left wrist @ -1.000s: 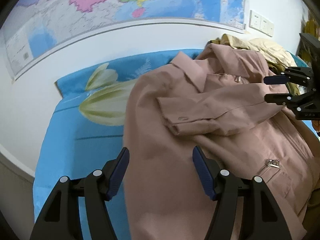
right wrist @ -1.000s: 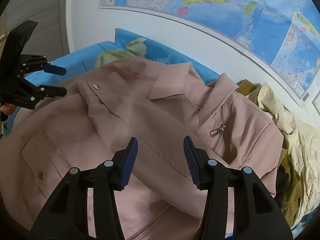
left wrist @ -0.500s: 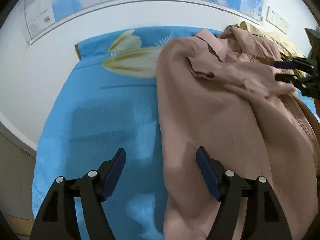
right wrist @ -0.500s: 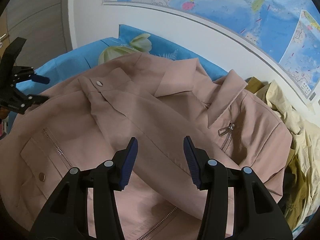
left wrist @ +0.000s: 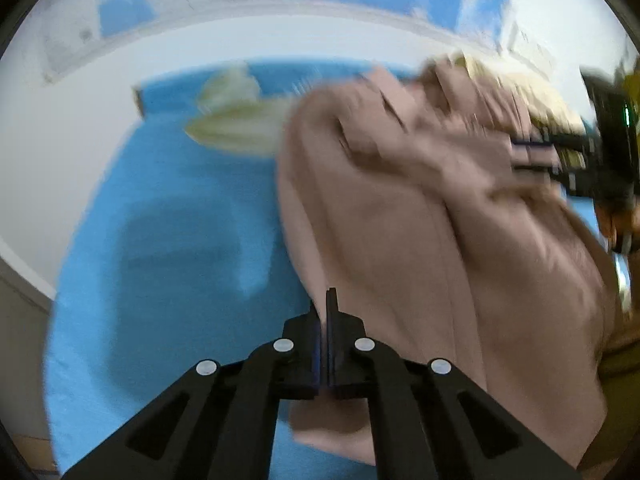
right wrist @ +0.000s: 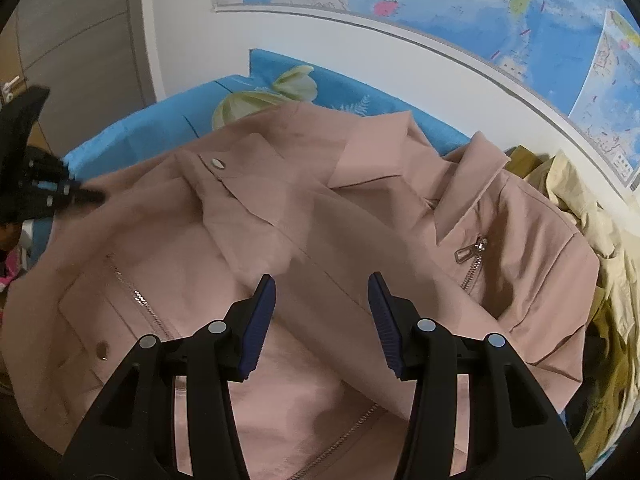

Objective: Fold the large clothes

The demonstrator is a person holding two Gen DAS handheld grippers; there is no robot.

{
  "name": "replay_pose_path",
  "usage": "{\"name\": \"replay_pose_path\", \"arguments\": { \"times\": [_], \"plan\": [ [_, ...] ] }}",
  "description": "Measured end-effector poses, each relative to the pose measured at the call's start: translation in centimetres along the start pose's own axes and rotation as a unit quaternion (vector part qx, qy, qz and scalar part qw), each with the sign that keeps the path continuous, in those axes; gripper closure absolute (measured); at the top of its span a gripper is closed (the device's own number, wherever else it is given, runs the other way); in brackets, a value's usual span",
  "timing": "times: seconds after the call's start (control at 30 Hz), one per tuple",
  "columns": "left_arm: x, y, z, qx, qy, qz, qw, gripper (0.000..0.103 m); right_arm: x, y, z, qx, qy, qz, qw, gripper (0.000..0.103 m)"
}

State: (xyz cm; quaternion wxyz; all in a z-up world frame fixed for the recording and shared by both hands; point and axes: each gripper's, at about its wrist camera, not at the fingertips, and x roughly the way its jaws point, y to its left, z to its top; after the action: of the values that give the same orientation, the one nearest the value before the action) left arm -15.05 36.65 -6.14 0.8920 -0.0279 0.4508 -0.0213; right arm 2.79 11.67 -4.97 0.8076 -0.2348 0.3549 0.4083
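Observation:
A dusty-pink jacket with zips and snap buttons lies spread on a blue bed sheet, one sleeve folded across its front. It also shows, blurred, in the left wrist view. My left gripper is shut on the jacket's left edge; it also shows at the far left of the right wrist view. My right gripper is open and empty, hovering above the folded sleeve; it also shows at the right of the left wrist view.
A heap of yellow and olive clothes lies on the bed to the right of the jacket. A white wall with a world map runs behind the bed. A wooden door stands at the left.
My left gripper has dropped to the jacket's left edge and closed on it; its view is now motion-blurred. My right gripper stays open over the sleeve.

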Motion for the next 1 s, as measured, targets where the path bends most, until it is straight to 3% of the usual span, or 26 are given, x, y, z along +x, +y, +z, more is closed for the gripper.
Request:
{"name": "replay_pose_path", "arguments": {
  "times": [0.07, 0.17, 0.27, 0.3, 0.33, 0.4, 0.53, 0.63, 0.73, 0.77, 0.8, 0.83, 0.87, 0.93, 1.0],
  "plan": [
    [-2.3, 0.9, 1.6, -0.012, -0.036, 0.015, 0.9992, 0.102, -0.3, 0.2, 0.1, 0.003, -0.004, 0.01, 1.0, 0.055],
    [-6.1, 1.7, 4.3, -0.012, -0.085, 0.07, 0.9939, 0.102, -0.8, 0.9, 0.5, 0.002, -0.009, 0.034, 0.999, 0.055],
    [-6.8, 2.1, 5.6, -0.005, -0.09, 0.106, 0.9902, 0.1, -1.1, 2.0, 1.0, -0.006, -0.015, 0.053, 0.998, 0.055],
    [-6.7, 2.3, 5.6, -0.004, -0.085, 0.082, 0.993, 0.095, -1.1, 2.6, 1.1, -0.011, -0.016, 0.058, 0.998, 0.055],
    [-6.0, 2.7, 5.3, -0.006, -0.075, 0.056, 0.9956, 0.083, -1.1, 3.0, 1.1, -0.014, -0.017, 0.063, 0.998, 0.054],
    [-4.5, 3.1, 4.3, -0.006, -0.05, 0.049, 0.9975, 0.06, -1.0, 3.8, 1.0, -0.017, -0.013, 0.078, 0.997, 0.052],
    [-1.8, 4.5, 0.3, -0.039, -0.011, -0.021, 0.999, 0.054, -0.6, 4.9, 0.6, -0.026, -0.001, 0.082, 0.996, 0.05],
    [-0.8, 5.0, -2.4, -0.068, -0.004, -0.034, 0.9971, 0.039, -0.4, 5.0, 0.4, -0.025, 0.006, 0.084, 0.996, 0.047],
    [-0.1, 4.4, -4.1, -0.077, 0.0, -0.036, 0.9963, 0.038, -0.2, 4.9, 0.1, -0.019, 0.008, 0.086, 0.996, 0.046],
    [-0.1, 4.3, -4.2, -0.074, -0.007, -0.031, 0.9967, 0.038, -0.1, 4.8, 0.0, -0.016, 0.009, 0.086, 0.996, 0.046],
    [-0.1, 4.2, -4.0, -0.075, -0.01, -0.022, 0.9969, 0.056, 0.0, 4.7, -0.1, -0.013, 0.01, 0.086, 0.996, 0.046],
    [-0.2, 4.3, -3.6, -0.08, -0.013, -0.017, 0.9966, 0.09, -0.1, 4.6, -0.1, -0.01, 0.01, 0.084, 0.996, 0.046],
    [-0.3, 4.6, -3.2, -0.088, -0.013, -0.018, 0.9959, 0.097, -0.3, 4.6, -0.3, -0.008, 0.009, 0.084, 0.996, 0.046],
    [-1.3, 4.9, -1.7, -0.088, -0.03, 0.023, 0.9954, 0.099, -0.9, 4.2, -0.4, -0.002, 0.003, 0.081, 0.997, 0.046],
    [-3.7, 5.4, 0.0, -0.091, -0.067, 0.039, 0.9929, 0.1, -1.5, 3.7, -0.6, 0.005, -0.003, 0.077, 0.997, 0.046]
  ]
}}
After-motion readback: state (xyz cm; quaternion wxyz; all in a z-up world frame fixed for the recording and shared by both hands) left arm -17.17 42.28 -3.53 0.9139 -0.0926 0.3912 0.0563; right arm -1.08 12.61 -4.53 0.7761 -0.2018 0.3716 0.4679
